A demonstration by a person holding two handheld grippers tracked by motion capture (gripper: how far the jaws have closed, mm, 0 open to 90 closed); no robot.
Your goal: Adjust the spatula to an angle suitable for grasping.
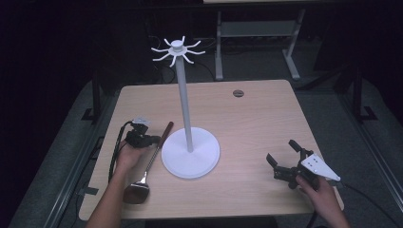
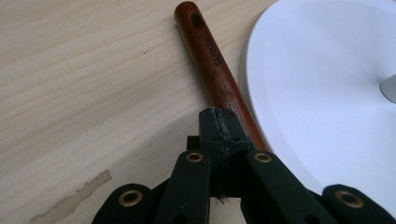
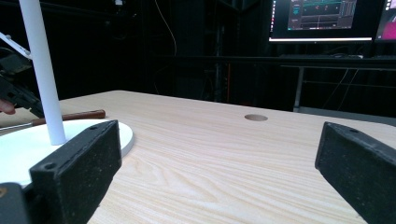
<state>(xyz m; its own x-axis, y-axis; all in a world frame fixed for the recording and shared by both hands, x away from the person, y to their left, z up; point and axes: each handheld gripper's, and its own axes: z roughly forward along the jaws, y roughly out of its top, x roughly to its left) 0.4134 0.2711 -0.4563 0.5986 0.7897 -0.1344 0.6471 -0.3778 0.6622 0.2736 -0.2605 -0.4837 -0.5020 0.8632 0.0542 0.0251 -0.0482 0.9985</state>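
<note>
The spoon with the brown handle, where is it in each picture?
High view: the spoon lies left of centre, beside the white stand base.
Left gripper view: its handle runs up from the middle, past the shut left gripper.
Right gripper view: far left, behind the white pole.
Shared landmark: the white stand.

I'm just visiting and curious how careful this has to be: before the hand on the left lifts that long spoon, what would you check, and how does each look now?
1. Left gripper shut: ok, jaws meet.
2. Is it pinching the spoon's wooden handle? Cannot tell; the closed tips sit over it.
3. Spoon flat on the table: ok.
4. Handle clear of the white stand's base: not ok, it lies right against the rim.
5. Right gripper out of the way: ok, open and far off.
6. Hooks free: ok.
</note>
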